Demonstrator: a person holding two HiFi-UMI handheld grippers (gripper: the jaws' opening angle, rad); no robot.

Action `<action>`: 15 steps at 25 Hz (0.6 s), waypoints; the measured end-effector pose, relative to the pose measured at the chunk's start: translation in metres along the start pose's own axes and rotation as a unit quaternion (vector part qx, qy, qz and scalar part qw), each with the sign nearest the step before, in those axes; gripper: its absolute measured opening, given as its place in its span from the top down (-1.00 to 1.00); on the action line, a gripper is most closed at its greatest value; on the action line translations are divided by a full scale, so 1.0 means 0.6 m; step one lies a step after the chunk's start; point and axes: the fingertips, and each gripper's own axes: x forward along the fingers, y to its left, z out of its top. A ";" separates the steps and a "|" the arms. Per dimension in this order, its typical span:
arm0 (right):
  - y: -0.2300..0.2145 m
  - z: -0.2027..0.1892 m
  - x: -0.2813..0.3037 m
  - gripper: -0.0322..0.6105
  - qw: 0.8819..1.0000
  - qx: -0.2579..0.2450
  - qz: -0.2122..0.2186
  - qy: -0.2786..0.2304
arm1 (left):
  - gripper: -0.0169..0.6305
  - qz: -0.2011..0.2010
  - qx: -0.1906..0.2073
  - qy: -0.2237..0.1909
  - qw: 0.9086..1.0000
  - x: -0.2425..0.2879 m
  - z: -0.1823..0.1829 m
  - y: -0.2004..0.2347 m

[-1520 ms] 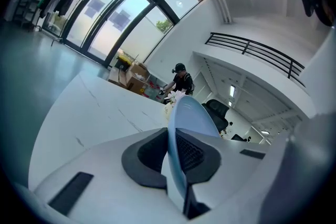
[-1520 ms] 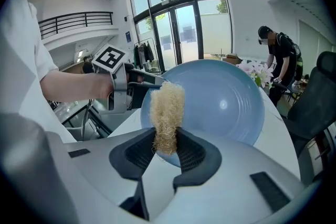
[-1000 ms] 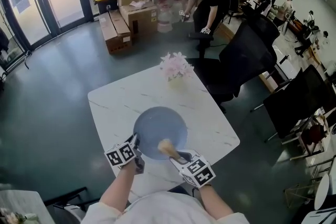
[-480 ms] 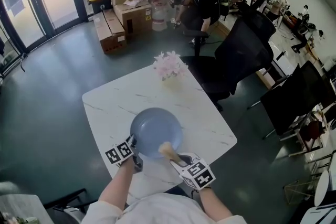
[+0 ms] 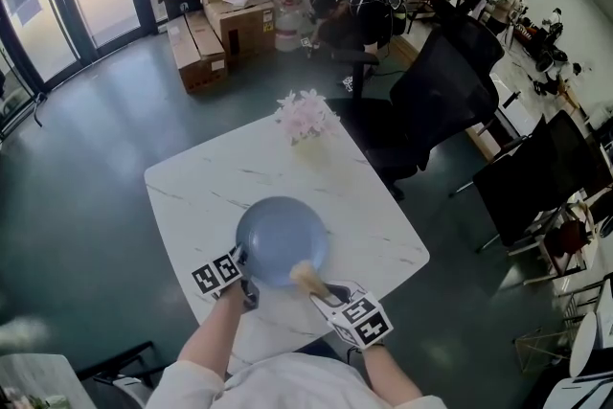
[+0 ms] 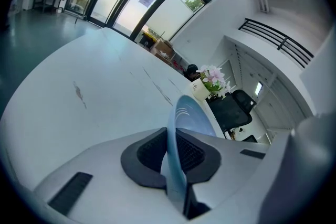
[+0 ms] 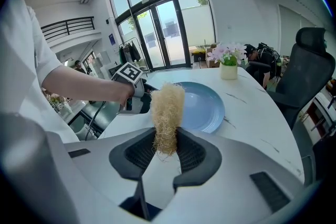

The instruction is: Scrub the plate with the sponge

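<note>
Left jaws on plate [image 6: 191, 118]; right, sponge [image 7: 167, 107]

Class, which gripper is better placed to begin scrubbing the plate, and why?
The right. The right gripper is shut on the sponge, close to the plate; the left gripper is shut on the plate's rim, steadying it.

Bare tabletop [image 5: 278, 170] between plate [image 5: 283, 239] and flower vase [image 5: 306, 120]
</note>
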 end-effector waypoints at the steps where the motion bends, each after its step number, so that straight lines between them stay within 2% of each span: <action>1: -0.001 -0.001 0.000 0.52 1.000 0.001 0.000 0.000 | 0.81 0.002 -0.002 0.001 1.000 0.002 -0.001 0.002; 8: -0.005 -0.005 0.001 0.52 1.000 0.005 0.004 0.003 | 0.82 0.017 -0.005 0.015 1.000 0.018 -0.009 0.014; 15: -0.008 -0.008 0.010 0.52 1.000 0.009 0.007 0.007 | 0.81 0.024 -0.028 0.026 0.999 0.035 -0.010 0.025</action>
